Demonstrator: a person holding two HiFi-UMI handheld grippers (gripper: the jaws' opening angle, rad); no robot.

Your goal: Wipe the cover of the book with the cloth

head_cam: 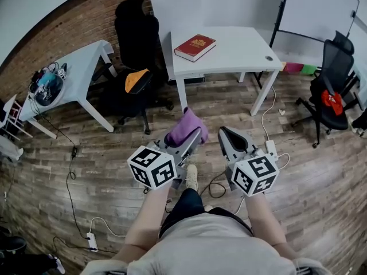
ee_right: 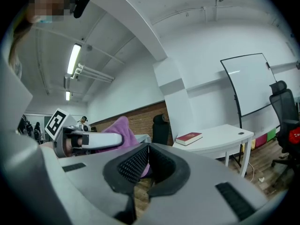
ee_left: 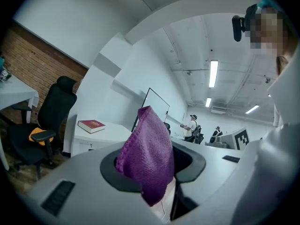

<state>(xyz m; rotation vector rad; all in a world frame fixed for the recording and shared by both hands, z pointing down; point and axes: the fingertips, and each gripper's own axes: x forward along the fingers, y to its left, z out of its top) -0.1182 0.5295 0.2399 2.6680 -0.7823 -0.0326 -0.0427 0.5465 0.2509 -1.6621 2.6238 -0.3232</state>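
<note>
A red book [head_cam: 195, 47] lies on the white table [head_cam: 241, 53] far ahead of me, also visible as the red book [ee_left: 91, 125] in the left gripper view and the red book [ee_right: 189, 138] in the right gripper view. My left gripper [head_cam: 192, 135] is shut on a purple cloth [head_cam: 185, 127], which sticks up between its jaws as the purple cloth [ee_left: 147, 158]. My right gripper [head_cam: 227, 134] is beside it with its jaws closed together and nothing between them. Both grippers hang over the wooden floor, well short of the table.
A black office chair [head_cam: 135, 62] with an orange item on its seat stands left of the table. A second white desk [head_cam: 69, 79] with clutter is at the far left. Another black chair [head_cam: 335, 79] and a whiteboard [head_cam: 321, 7] are at the right. Cables lie on the floor.
</note>
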